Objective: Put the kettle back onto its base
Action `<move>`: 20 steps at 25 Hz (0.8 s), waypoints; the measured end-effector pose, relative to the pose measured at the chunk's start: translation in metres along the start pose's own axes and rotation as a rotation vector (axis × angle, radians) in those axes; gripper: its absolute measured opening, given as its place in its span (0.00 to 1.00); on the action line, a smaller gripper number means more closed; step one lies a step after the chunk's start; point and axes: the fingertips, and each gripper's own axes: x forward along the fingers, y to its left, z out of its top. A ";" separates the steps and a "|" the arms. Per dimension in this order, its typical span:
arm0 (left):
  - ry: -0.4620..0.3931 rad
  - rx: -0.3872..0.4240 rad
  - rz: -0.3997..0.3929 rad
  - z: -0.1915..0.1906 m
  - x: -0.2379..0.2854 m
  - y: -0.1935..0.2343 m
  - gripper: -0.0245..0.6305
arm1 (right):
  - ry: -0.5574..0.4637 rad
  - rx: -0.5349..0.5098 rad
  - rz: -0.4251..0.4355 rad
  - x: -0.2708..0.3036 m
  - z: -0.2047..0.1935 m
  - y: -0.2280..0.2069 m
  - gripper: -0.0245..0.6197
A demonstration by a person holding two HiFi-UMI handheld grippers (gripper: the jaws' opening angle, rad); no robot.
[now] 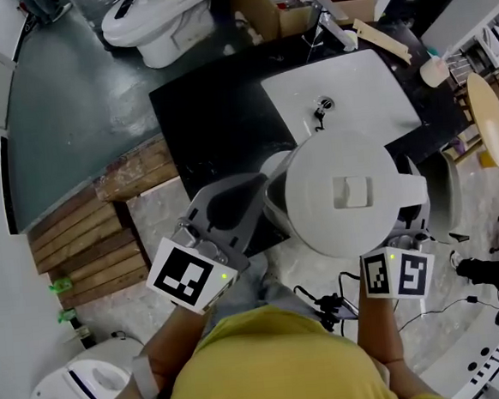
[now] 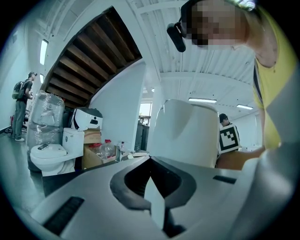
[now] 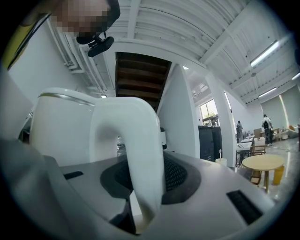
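Observation:
The white kettle (image 1: 343, 191) hangs in front of me, its lid up, over the near edge of the black counter (image 1: 208, 111). My right gripper (image 1: 410, 216) is shut on the kettle's curved handle (image 3: 136, 154), which runs down between its jaws. My left gripper (image 1: 254, 207) reaches the opposite, spout side of the kettle (image 2: 187, 133). A white sliver shows in the narrow gap between its jaws, and I cannot tell whether they pinch it. A pale round rim (image 1: 452, 191) peeks out at the kettle's right; the kettle hides whatever lies under it.
A white square basin (image 1: 344, 92) with a tap (image 1: 333, 31) sits in the counter beyond the kettle. Toilets (image 1: 162, 20), a cardboard box (image 1: 290, 6), wooden planks (image 1: 98, 241), a round wooden table (image 1: 493, 119) and floor cables (image 1: 327, 304) surround me.

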 end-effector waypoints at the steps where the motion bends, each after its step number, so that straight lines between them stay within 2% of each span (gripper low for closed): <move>1: 0.003 -0.003 0.003 -0.002 0.002 0.003 0.05 | 0.001 0.000 0.003 0.003 -0.003 0.000 0.21; 7: 0.024 0.015 0.021 -0.019 0.015 0.021 0.05 | -0.004 -0.013 0.016 0.020 -0.015 -0.001 0.21; 20: 0.080 -0.007 0.030 -0.041 0.034 0.041 0.05 | 0.024 -0.004 0.015 0.043 -0.047 -0.005 0.21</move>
